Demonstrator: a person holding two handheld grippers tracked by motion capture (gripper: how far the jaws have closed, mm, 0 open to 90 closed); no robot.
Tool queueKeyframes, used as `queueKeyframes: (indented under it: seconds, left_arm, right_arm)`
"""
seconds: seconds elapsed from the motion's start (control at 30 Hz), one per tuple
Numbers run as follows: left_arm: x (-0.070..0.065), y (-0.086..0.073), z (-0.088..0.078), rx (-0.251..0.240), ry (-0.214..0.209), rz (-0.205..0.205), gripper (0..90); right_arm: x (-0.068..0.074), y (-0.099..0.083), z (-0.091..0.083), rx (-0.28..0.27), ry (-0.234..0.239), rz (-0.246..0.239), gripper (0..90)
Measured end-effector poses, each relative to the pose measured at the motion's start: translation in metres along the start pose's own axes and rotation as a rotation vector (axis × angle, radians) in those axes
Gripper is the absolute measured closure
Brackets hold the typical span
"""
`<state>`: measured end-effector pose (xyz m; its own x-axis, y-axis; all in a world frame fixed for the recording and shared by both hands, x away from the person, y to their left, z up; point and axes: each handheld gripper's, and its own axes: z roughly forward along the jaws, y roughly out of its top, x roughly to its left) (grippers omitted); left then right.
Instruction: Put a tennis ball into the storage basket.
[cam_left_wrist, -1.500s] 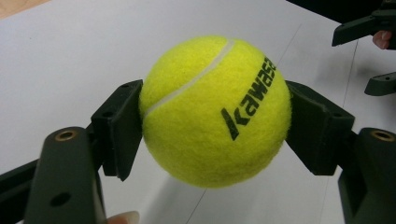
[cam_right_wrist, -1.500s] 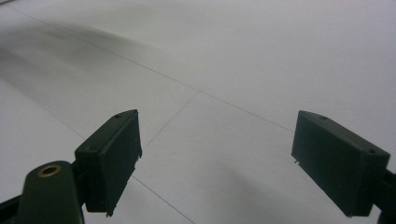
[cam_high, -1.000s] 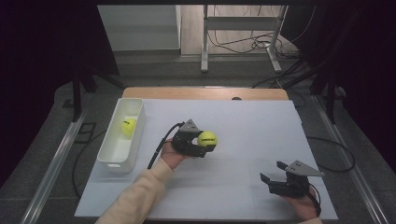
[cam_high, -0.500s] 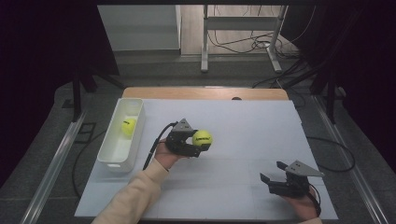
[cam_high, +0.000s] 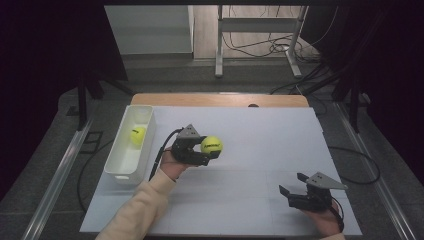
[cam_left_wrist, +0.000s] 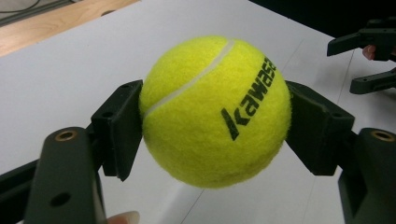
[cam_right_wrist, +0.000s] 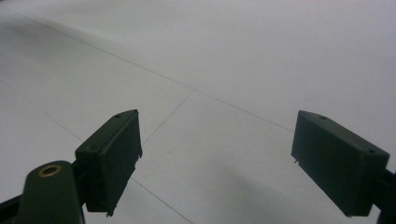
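So I've got the tennis ball (cam_left_wrist: 215, 112) clamped in my left claw (cam_high: 207, 150), held up off the white table (cam_high: 260, 130) about mid-table. The white bin (cam_high: 131, 165) with another ball (cam_high: 137, 135) in it sits off to that claw's left, so I reckon that's the drop spot. My right claw (cam_high: 295, 186) sits wide open and empty, well apart at the near right corner.

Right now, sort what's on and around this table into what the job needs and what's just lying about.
Part of the job:
- tennis ball clamped in the left gripper
- white bin at the table's left edge
- second tennis ball lying in that bin

Just lying about:
- right gripper, open and idle over the white table
- cables on the floor beyond
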<state>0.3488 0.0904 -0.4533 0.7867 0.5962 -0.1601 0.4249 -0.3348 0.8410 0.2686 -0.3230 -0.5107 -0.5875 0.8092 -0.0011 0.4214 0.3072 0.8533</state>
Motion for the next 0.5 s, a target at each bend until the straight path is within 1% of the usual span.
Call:
queueKeyframes:
  seconds: [0.27,0.37,0.5]
  left_arm:
    - [0.002,0.0,-0.007,-0.01,0.004,-0.007,26.7]
    - [0.001,0.001,-0.011,-0.014,0.005,0.001,26.7]
    - [0.001,0.002,-0.015,-0.021,0.017,0.008,26.7]
  right_arm:
    - [0.0,0.0,0.0,0.001,0.001,0.001,16.5]
    - [0.0,0.0,0.0,0.0,0.003,-0.001,16.5]
    - [0.0,0.0,0.0,0.002,0.005,-0.002,16.5]
